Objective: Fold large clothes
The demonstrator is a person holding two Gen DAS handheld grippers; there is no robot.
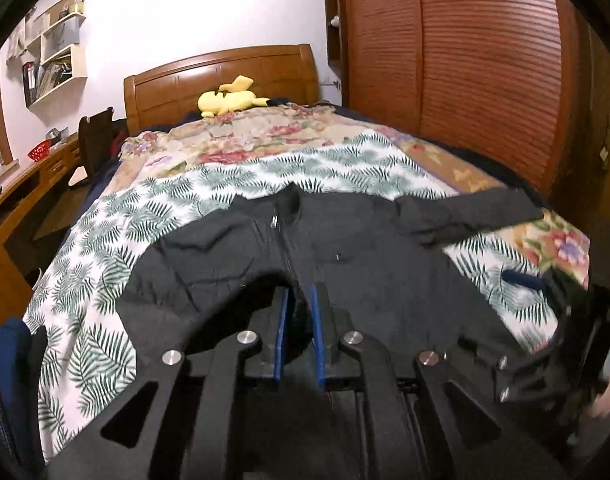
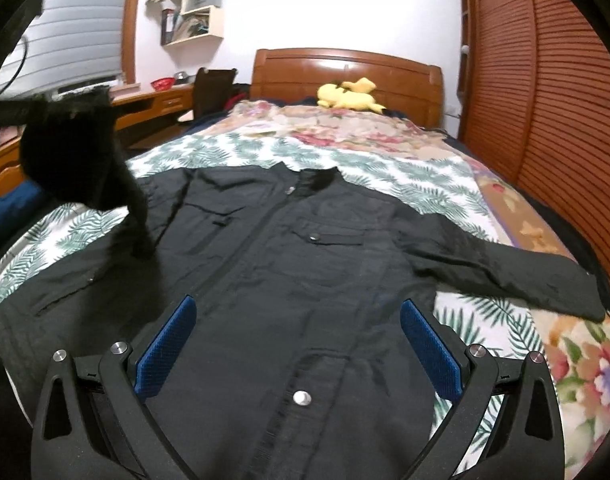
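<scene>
A black jacket [image 2: 325, 260] lies front-up on the bed, zipped, with its collar toward the headboard. Its right sleeve [image 2: 505, 272] stretches flat out to the right. My left gripper [image 1: 300, 312] is shut on a fold of the jacket's dark cloth [image 1: 209, 280], which arches up off the bed toward the blue pads [image 1: 281, 320]. In the right wrist view that raised left sleeve is a black blur [image 2: 77, 152] at the upper left. My right gripper [image 2: 297, 304] hangs open over the jacket's lower front with nothing gripped; it also shows blurred at the right edge [image 1: 565, 328].
The bed carries a fern-print sheet [image 2: 405, 176] and a floral quilt [image 2: 345, 128]. A yellow plush toy [image 2: 349, 96] lies by the wooden headboard [image 2: 305, 68]. A slatted wardrobe [image 2: 545, 100] stands right; a desk [image 1: 21, 192] and dark chair [image 1: 95, 144] stand left.
</scene>
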